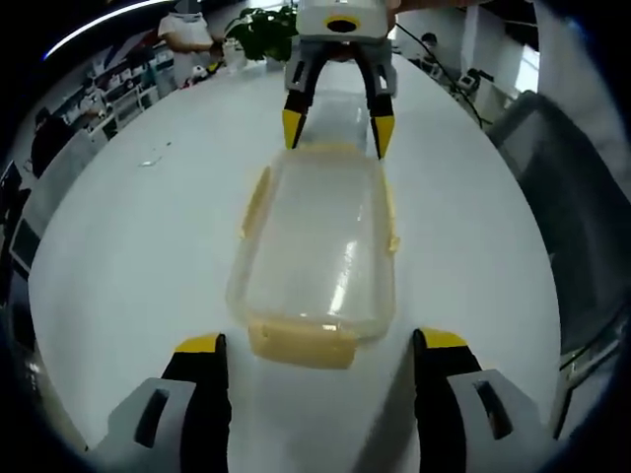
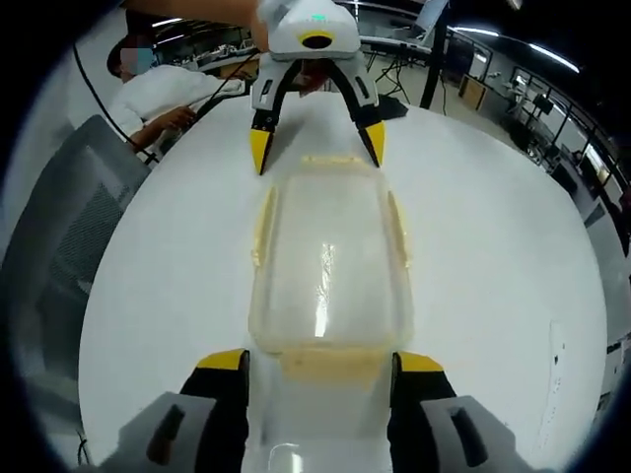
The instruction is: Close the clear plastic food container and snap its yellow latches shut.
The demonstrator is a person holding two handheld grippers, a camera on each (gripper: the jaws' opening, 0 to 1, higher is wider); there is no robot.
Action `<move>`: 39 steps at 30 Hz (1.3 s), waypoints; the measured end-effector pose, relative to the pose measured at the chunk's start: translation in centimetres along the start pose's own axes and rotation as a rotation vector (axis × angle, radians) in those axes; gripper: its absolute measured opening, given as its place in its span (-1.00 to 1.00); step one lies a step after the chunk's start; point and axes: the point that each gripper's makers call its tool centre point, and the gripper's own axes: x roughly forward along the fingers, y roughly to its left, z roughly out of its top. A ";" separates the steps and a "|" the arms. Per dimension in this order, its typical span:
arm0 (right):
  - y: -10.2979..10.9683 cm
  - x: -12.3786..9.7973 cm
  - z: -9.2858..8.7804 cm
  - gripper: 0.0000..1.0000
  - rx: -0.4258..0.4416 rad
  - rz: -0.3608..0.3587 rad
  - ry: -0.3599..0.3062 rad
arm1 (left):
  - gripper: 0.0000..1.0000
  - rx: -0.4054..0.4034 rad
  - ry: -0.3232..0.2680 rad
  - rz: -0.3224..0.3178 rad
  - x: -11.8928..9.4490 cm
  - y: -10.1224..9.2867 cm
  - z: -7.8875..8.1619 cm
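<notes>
A clear plastic container [image 1: 315,246] lies lengthwise on the white table [image 1: 128,256] with its lid resting on top. Yellow latches show on its long sides [image 1: 256,202] and at both ends, and the near end latch [image 1: 301,345] juts outward. My left gripper [image 1: 320,343] is open, its jaws straddling that near end without touching it. At the far end my right gripper [image 1: 337,132] hangs open over the other end latch. In the right gripper view the same container [image 2: 330,261] lies between my open right gripper [image 2: 322,362] and the open left gripper [image 2: 317,146].
A grey mesh chair [image 1: 562,227] [image 2: 69,227] stands at the table's edge. A person in white [image 2: 168,99] sits at the far side, by black cables. A potted plant [image 1: 261,30] stands at the table's other end. A small clear scrap [image 1: 150,158] lies on the tabletop.
</notes>
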 end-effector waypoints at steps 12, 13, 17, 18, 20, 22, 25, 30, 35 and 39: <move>-0.1 0.1 0.1 -0.12 0.005 -0.020 0.018 | 0.18 -0.006 -0.022 0.007 0.1 0.0 0.8; -0.2 0.1 0.0 -0.21 0.012 -0.025 0.023 | 0.16 -0.011 -0.022 0.007 0.1 0.0 0.8; -0.3 0.1 -0.1 -0.26 0.020 -0.029 0.029 | 0.11 -0.015 -0.018 0.009 0.0 0.0 0.8; -0.3 0.1 0.0 -0.26 0.020 -0.030 0.028 | 0.11 -0.019 -0.018 0.009 0.0 0.0 0.8; -0.3 0.1 0.0 -0.25 0.026 -0.033 0.025 | 0.10 -0.017 -0.013 0.010 0.0 0.0 0.8; -0.2 0.1 0.0 -0.25 0.027 -0.034 0.023 | 0.10 -0.018 -0.010 0.010 0.0 -0.1 0.8; -0.2 0.2 0.0 -0.26 0.025 -0.033 0.024 | 0.09 -0.014 -0.006 0.005 0.0 -0.2 0.7; -0.2 0.1 0.1 -0.26 0.012 -0.028 0.021 | 0.01 0.011 0.000 -0.018 -0.4 -0.6 0.2; 0.2 0.2 -0.2 -0.27 -0.009 -0.010 0.042 | -0.28 -0.019 0.016 -0.067 -0.9 -1.8 -0.8; 0.1 0.4 0.0 -0.26 -0.005 -0.017 0.057 | -0.28 0.025 0.039 -0.028 -0.7 -1.1 -0.4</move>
